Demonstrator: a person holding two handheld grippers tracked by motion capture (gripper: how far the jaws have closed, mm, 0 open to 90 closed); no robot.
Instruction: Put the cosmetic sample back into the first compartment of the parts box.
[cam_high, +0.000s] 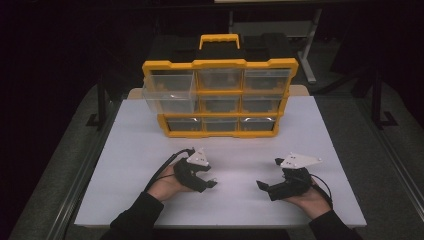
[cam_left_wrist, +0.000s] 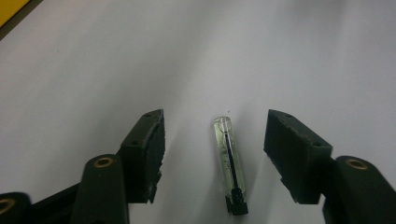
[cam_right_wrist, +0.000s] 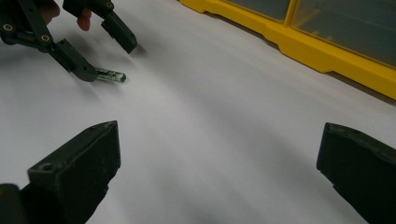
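Note:
A small clear glass vial (cam_left_wrist: 229, 163) with a black cap lies flat on the white table (cam_left_wrist: 93, 60), cap end toward the camera. My left gripper (cam_left_wrist: 212, 135) is open, one jaw on each side of the vial, neither touching it. In the high view the left gripper (cam_high: 204, 168) is at the front centre-left of the table. My right gripper (cam_high: 269, 172) is at the front centre-right, open, with nothing between its jaws. The right gripper view looks past its own gripper (cam_right_wrist: 219, 133) to the left gripper (cam_right_wrist: 109, 60) around the vial (cam_right_wrist: 111, 74).
A yellow organiser (cam_high: 220, 64) with clear drawers and a handle stands upright at the back centre of the table (cam_high: 320, 150). Its left drawer (cam_high: 167, 92) is pulled out toward me. The organiser's base (cam_right_wrist: 322, 56) runs along the right gripper view's upper right.

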